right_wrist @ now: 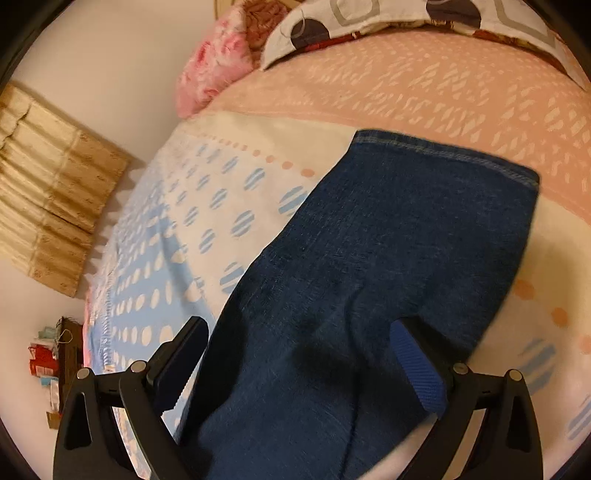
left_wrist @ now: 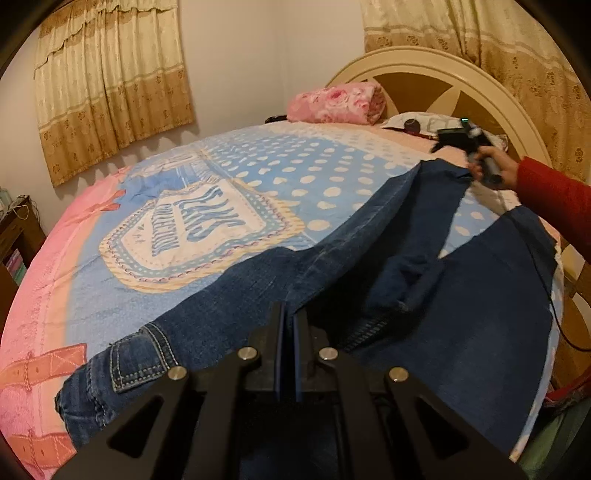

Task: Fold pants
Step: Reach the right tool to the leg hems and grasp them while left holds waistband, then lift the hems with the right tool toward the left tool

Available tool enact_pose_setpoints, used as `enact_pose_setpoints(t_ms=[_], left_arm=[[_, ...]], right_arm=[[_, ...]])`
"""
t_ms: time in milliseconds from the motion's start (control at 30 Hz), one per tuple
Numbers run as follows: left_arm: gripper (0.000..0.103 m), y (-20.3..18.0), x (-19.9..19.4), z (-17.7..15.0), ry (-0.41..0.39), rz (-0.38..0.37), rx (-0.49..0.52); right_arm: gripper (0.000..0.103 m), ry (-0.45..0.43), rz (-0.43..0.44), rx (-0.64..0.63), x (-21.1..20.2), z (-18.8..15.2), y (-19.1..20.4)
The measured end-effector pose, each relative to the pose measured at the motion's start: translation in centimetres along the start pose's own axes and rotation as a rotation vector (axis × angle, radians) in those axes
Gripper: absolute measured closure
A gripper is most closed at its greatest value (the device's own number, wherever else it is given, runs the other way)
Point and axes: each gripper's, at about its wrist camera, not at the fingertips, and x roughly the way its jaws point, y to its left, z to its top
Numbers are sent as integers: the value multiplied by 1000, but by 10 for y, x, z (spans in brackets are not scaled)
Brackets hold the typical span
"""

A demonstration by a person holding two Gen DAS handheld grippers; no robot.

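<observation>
Dark blue jeans (left_wrist: 332,273) lie spread on the bed, waistband and back pocket at the near left, two legs running to the far right. My left gripper (left_wrist: 290,317) is shut on a fold of the jeans near the crotch. My right gripper (right_wrist: 299,332) is open, fingers either side of one leg (right_wrist: 388,240) just short of its hem (right_wrist: 443,155). In the left wrist view the right gripper (left_wrist: 456,138) hovers over the far leg's end, held by a hand in a red sleeve.
The bed carries a pink and blue printed blanket (left_wrist: 184,221). A pink folded quilt (left_wrist: 336,101) and a patterned pillow (right_wrist: 369,22) lie by the headboard (left_wrist: 443,74). Curtains (left_wrist: 110,85) hang behind. A wooden shelf (left_wrist: 18,236) stands at the left.
</observation>
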Motion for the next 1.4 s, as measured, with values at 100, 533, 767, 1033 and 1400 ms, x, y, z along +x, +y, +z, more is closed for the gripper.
enact_pose_setpoints(t_ms=[100, 533, 767, 1033, 1400], left_arm=[[98, -10, -2, -11, 12, 3, 16], [98, -13, 12, -23, 53, 36, 14], [97, -13, 8, -20, 52, 48, 12], [97, -13, -12, -21, 23, 56, -19], [97, -10, -63, -30, -44, 66, -87]], right_arm=[[3, 2, -37, -12, 11, 5, 12], [43, 43, -424, -316, 52, 0, 62], [100, 48, -136, -211, 2, 11, 29], [100, -41, 152, -154, -72, -10, -16], [100, -189, 441, -65, -191, -74, -86]])
